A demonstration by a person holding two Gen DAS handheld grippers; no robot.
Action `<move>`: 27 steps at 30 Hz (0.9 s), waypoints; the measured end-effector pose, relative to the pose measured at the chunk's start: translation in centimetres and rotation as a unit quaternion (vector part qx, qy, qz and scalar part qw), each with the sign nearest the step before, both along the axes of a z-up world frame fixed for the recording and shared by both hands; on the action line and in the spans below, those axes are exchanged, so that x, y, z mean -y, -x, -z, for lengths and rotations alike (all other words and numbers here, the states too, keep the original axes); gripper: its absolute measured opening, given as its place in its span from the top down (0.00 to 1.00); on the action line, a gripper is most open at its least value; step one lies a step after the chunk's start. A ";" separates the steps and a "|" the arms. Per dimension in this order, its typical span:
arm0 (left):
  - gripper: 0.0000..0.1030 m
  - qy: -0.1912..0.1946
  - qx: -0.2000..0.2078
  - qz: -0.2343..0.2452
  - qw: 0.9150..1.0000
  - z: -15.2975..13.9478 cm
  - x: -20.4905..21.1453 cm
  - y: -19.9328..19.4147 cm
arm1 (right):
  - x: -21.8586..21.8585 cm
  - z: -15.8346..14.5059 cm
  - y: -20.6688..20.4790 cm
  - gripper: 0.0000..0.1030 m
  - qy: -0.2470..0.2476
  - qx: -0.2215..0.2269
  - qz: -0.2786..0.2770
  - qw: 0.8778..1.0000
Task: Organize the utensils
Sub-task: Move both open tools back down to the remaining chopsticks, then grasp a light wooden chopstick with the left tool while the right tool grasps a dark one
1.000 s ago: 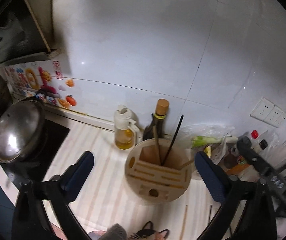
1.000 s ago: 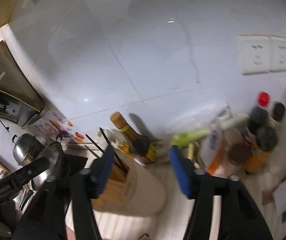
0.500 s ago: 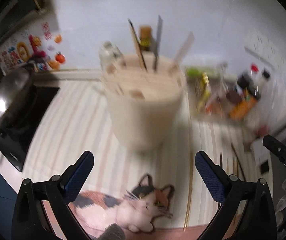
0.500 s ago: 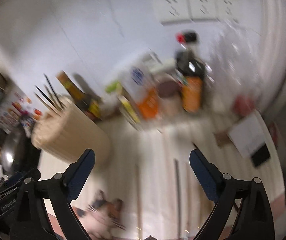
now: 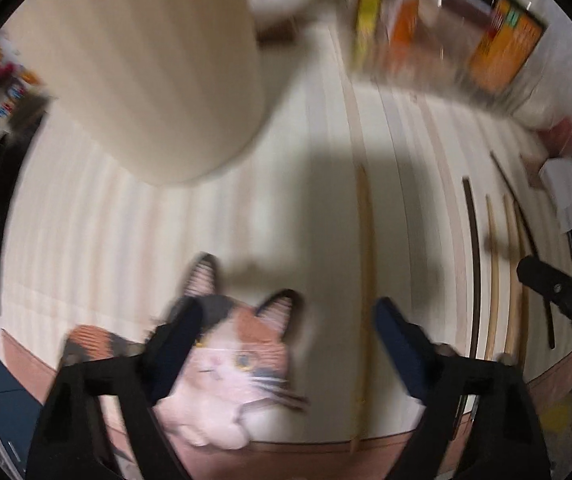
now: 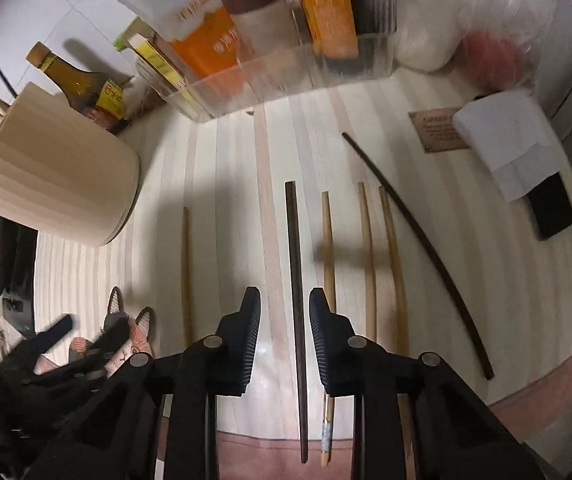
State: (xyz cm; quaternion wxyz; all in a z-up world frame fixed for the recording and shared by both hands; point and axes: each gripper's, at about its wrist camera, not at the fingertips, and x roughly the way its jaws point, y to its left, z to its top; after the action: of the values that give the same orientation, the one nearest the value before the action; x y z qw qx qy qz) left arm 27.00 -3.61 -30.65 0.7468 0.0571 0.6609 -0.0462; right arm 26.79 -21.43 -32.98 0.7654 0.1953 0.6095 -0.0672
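Both grippers closing: right gripper (image 6: pixel 284 312) around dark chopstick (image 6: pixel 295 280), untouched; blurred left gripper (image 5: pixel 286 336) empty.

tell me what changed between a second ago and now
Both grippers dropped from facing the wall to the mat. The right gripper is closing around the dark chopstick, pads not yet touching; the left gripper is closing, nothing gripped. The utensil holder and loose chopsticks stayed put.

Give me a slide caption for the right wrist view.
Right tool closing around a dark chopstick on the striped mat.
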 end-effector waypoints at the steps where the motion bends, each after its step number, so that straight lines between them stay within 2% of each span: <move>1: 0.31 0.002 -0.011 0.001 1.000 0.7 0.4 -0.2 | 0.3 0.5 -0.3 0.74 -0.005 -0.006 -0.001 1.000; 5: 0.47 -0.001 -0.026 0.011 1.000 2.9 2.3 -1.1 | 0.8 1.2 -2.1 0.74 -0.023 -0.017 -0.008 1.000; 9: 0.65 -0.010 -0.010 0.039 0.999 3.2 4.1 -1.5 | 0.7 1.9 -3.6 0.74 -0.029 -0.028 -0.020 0.999; 11: 0.92 0.007 -0.015 0.047 0.999 3.1 4.6 -1.3 | 0.5 2.3 -4.3 0.74 -0.025 -0.035 -0.026 0.999; 12: 0.95 -0.003 -0.012 0.047 0.999 3.1 4.7 -1.2 | 0.5 2.6 -4.6 0.74 -0.025 -0.039 -0.029 0.999; 14: 0.95 -0.008 -0.009 0.040 0.999 3.1 4.2 -1.0 | -0.1 3.3 -5.4 0.74 -0.017 -0.051 -0.039 0.998; 16: 0.95 -0.016 -0.009 0.024 1.000 3.1 3.1 -0.8 | -0.7 4.0 -5.9 0.78 -0.003 -0.066 -0.051 0.996; 18: 0.96 -0.020 -0.014 -0.001 1.000 3.0 1.3 -0.3 | -1.4 4.8 -6.2 0.87 0.013 -0.084 -0.064 0.994; 19: 0.96 -0.023 -0.016 -0.013 1.000 3.0 0.3 0.0 | -1.9 4.6 -6.3 0.92 0.039 -0.082 -0.070 0.993; 21: 0.96 -0.023 -0.021 -0.029 0.999 2.9 -1.1 0.7 | -2.6 4.8 -6.5 1.00 0.050 -0.088 -0.079 0.992; 24: 0.96 -0.018 -0.029 -0.055 0.998 2.8 -3.5 1.9 | -4.2 5.5 -6.1 1.00 0.040 -0.104 -0.098 0.989; 27: 0.96 -0.014 -0.032 -0.074 0.997 2.7 -5.3 3.0 | -7.1 6.1 -4.6 1.00 0.037 -0.112 -0.143 0.983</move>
State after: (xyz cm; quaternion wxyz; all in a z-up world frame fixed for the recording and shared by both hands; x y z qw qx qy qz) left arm 24.05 1.69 -33.32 0.7261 0.0171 0.6871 0.0165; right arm 31.42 -14.36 -39.07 0.7007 0.0684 0.7102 -0.0009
